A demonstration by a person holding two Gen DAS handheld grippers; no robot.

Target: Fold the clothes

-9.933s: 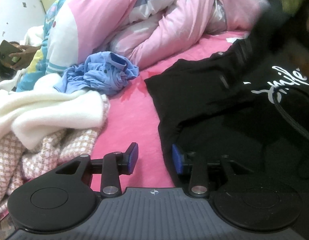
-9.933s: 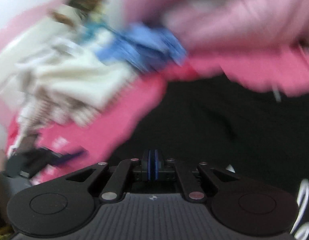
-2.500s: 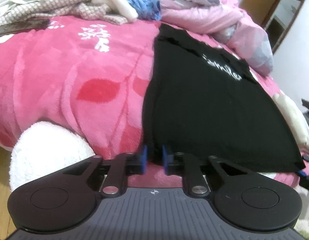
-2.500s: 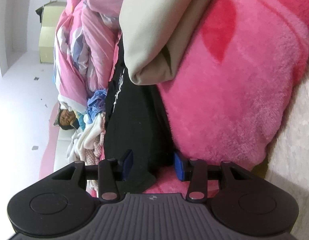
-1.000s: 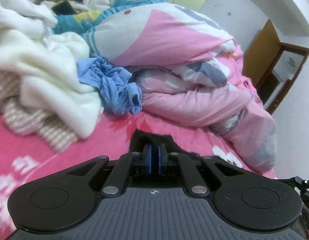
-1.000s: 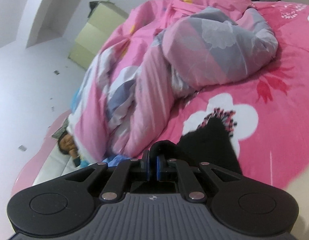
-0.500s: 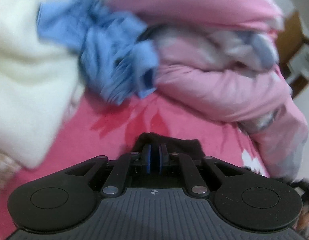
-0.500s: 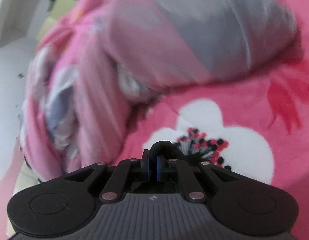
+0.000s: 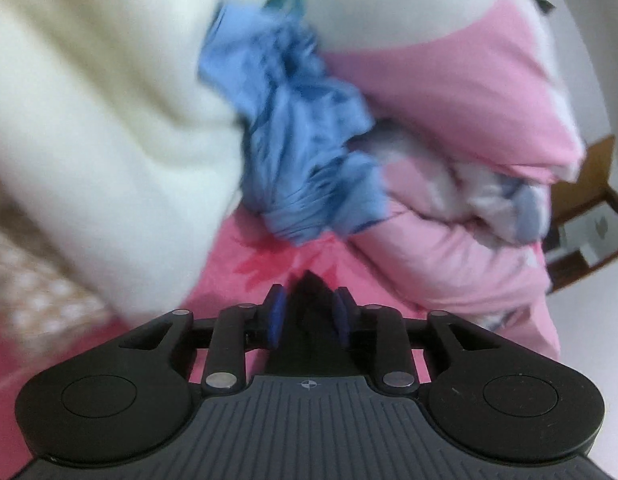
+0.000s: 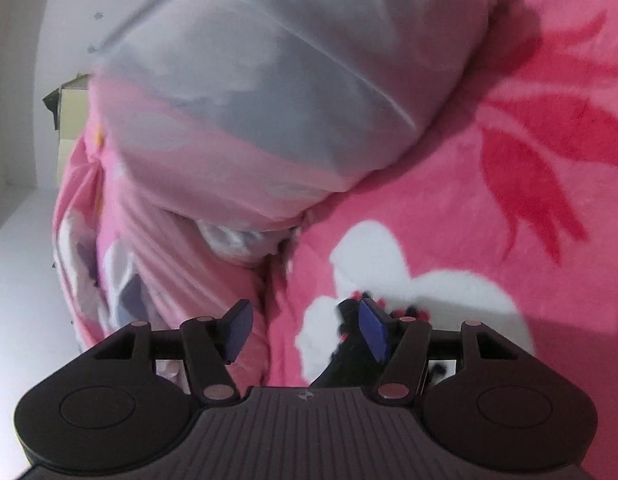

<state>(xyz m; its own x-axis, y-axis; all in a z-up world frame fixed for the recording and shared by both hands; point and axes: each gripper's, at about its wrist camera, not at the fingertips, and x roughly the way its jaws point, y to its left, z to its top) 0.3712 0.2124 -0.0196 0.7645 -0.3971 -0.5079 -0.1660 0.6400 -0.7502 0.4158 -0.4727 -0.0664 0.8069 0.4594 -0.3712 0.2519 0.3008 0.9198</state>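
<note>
Black shirt (image 9: 309, 312) is being let go: both grippers held its corners pinched a second ago and are now spreading apart over the bed, so this fold looks laid down and released.

Left wrist view, left to right: patterned beige knit (image 9: 33, 288) at the lower edge, blurred; a thick cream fleece (image 9: 109, 120), soft and bulky; a crumpled blue shirt (image 9: 305, 152), thin and creased, heaped against the fleece and a puffy pink quilt (image 9: 461, 120). Left gripper (image 9: 307, 314) jaws are opening, only part way; a peak of black cloth sits between the blue pads and looks close to both, but I cannot tell if they touch it. Pink plush blanket (image 9: 261, 268) lies under it.

Right wrist view, left to right: white wall (image 10: 13, 280), then the same pink and grey quilt (image 10: 269, 100), smooth with soft folds, bulging over the fuzzy blanket (image 10: 549, 160) with its red leaf and white flower print. Right gripper (image 10: 305, 330) jaws are opening and already wide, nothing pressed between them; the black cloth (image 10: 345, 360) sits by the right-hand pad, resting on the blanket.

Judgement: 1 fold done, shirt flat on the blanket near the quilt. Limp thin knit, so it should stay put; next grip likely needs a fresh edge.
</note>
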